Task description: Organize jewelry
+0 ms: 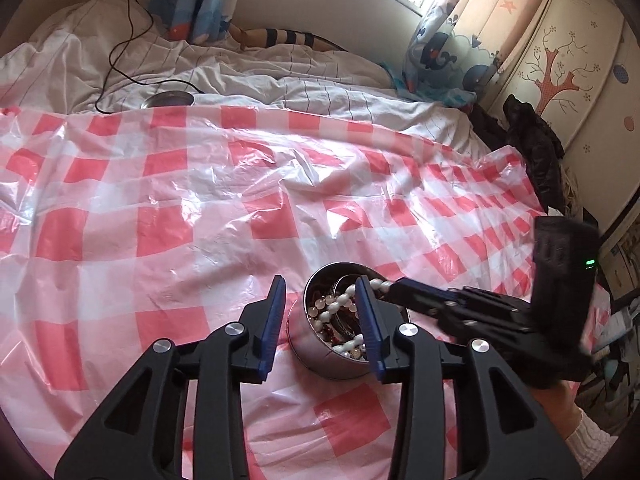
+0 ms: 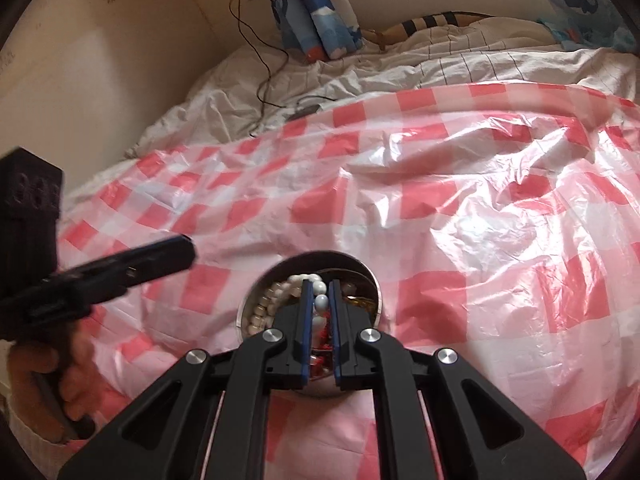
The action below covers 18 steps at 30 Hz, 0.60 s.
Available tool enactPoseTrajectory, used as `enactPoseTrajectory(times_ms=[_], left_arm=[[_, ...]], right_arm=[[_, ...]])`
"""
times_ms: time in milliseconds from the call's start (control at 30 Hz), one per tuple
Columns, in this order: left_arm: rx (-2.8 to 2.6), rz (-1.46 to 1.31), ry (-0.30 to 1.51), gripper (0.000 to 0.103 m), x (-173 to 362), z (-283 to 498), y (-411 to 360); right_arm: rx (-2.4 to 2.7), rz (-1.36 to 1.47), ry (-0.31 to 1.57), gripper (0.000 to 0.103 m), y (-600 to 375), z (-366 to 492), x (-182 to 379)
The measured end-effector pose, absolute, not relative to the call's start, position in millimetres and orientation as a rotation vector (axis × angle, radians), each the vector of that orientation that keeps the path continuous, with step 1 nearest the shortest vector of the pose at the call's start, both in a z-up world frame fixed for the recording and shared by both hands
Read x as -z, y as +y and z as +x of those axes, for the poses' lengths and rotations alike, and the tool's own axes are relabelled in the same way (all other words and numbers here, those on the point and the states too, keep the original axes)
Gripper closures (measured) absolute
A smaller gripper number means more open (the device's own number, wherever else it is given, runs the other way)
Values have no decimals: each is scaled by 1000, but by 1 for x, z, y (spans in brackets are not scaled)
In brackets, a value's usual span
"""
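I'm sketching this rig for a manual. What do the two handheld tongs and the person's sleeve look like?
Both the left tongs and right tongs are black angular frames with silver round bolts and blue pads. The right unit's boxy black body shows a green light. A white knitted sleeve covers the wrist.

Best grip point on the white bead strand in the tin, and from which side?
Take the white bead strand on the stretch that rises over the round metal tin rim, from above. The rest lies tangled among other jewelry in the tin, so only that part is free. The right gripper already has beads between its nearly closed pads; the left gripper stands open over the tin.
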<state>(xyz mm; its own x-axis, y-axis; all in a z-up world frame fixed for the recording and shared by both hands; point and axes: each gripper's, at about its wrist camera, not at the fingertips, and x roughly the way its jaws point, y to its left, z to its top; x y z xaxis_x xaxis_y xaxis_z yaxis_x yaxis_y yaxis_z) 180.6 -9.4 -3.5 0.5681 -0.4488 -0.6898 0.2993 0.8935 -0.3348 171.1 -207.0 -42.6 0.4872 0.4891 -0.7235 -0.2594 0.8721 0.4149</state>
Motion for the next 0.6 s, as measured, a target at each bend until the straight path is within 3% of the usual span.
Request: enactPoseTrajectory(times_ms=[67, 200, 367, 433, 600], left_arm=[[422, -156, 854, 61, 2, 174, -12], [371, -87, 850, 50, 2, 159, -19], [290, 1, 816, 28, 1, 117, -34], [253, 31, 805, 20, 4, 99, -37], [155, 26, 790, 12, 13, 65, -31]], right_arm=[[-436, 251, 948, 65, -211, 167, 46], [-401, 210, 884, 64, -219, 149, 29], [-304, 88, 810, 33, -222, 97, 11], [-278, 38, 815, 27, -222, 73, 14], [-223, 49, 842, 21, -230, 38, 23]])
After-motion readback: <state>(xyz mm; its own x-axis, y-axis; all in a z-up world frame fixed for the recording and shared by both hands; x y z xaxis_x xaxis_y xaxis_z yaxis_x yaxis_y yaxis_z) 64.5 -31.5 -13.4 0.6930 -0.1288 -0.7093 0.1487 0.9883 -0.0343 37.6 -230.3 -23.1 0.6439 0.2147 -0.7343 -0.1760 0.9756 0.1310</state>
